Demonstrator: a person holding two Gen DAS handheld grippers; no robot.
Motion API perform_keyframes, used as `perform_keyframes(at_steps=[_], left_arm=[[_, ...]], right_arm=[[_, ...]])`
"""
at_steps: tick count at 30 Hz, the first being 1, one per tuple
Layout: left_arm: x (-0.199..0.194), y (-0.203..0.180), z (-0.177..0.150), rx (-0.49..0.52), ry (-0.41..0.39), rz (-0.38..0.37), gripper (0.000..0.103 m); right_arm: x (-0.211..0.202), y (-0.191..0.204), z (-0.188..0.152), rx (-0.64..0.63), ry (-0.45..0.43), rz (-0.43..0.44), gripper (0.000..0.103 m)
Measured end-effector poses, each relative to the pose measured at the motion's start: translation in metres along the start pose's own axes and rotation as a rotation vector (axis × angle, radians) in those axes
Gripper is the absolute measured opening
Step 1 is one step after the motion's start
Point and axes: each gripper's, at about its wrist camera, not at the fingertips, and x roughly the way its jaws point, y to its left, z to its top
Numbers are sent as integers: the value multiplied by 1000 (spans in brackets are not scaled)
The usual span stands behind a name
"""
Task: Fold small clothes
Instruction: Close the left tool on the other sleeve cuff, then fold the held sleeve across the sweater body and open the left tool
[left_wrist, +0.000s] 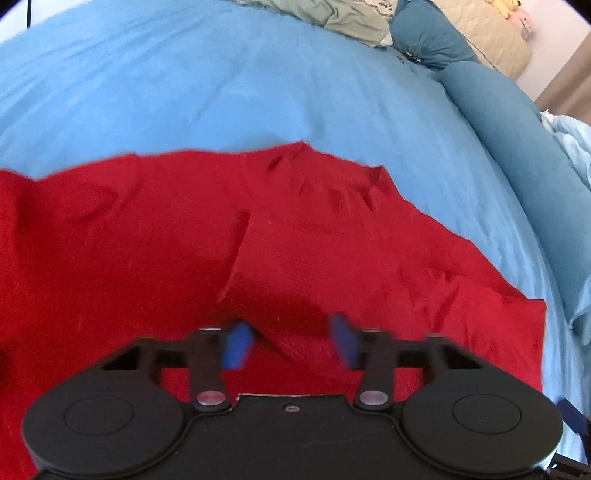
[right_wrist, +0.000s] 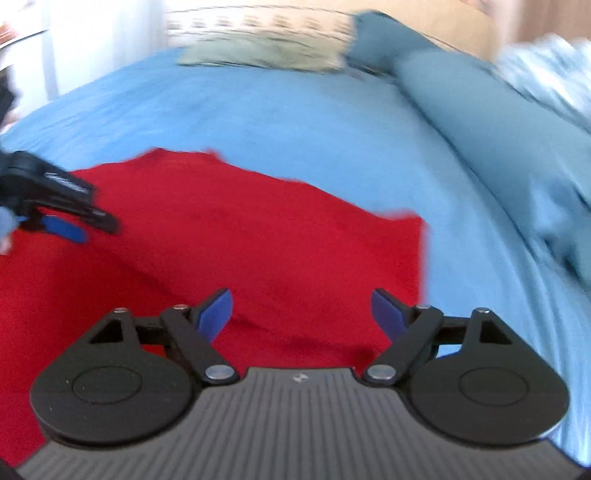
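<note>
A red garment (left_wrist: 184, 240) lies spread on the light blue bed sheet (left_wrist: 221, 92), wrinkled along its far edge. My left gripper (left_wrist: 291, 343) hovers low over it, its blue pads (left_wrist: 236, 345) partly apart and blurred. A raised ridge of the red cloth sits between them, and the pads do not press it. In the right wrist view my right gripper (right_wrist: 303, 314) stands wide open above the red garment (right_wrist: 258, 240), near its right-hand edge, with nothing held. The left gripper (right_wrist: 74, 221) shows at the far left there, down on the cloth.
A long teal bolster (left_wrist: 517, 147) (right_wrist: 461, 110) runs along the right side of the bed. A crumpled pale blue blanket (right_wrist: 546, 66) lies beyond it. Folded greenish cloth (left_wrist: 343, 18) (right_wrist: 258, 51) rests at the far end. Bare sheet (right_wrist: 295, 122) stretches past the garment.
</note>
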Motion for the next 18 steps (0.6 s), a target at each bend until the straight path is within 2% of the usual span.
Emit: perform_keyframes(at_steps=[1,3,8,11,14,18], left_arm=[[2,-2,3,11,-3,19,7],[-3,-5,11,2,-19,-19,6],[-60,-11,42,-4,-184,-55,6],[-95,7,46,-56,-282,17,6],[-111,35,33,-111,-326,108,6],[-96,67,7,-176,-285,131,6]], right_arm=[[1,-5,-8,20,5,-84,98],[4,-13,-17,46,22,-138,98],[20,-21,-21,87,87,-103,98],[34,-15,-10,118,116,-113,98],[55,-13,5,156,123,-103,98],[67,-18,12,151,145,-139,97]])
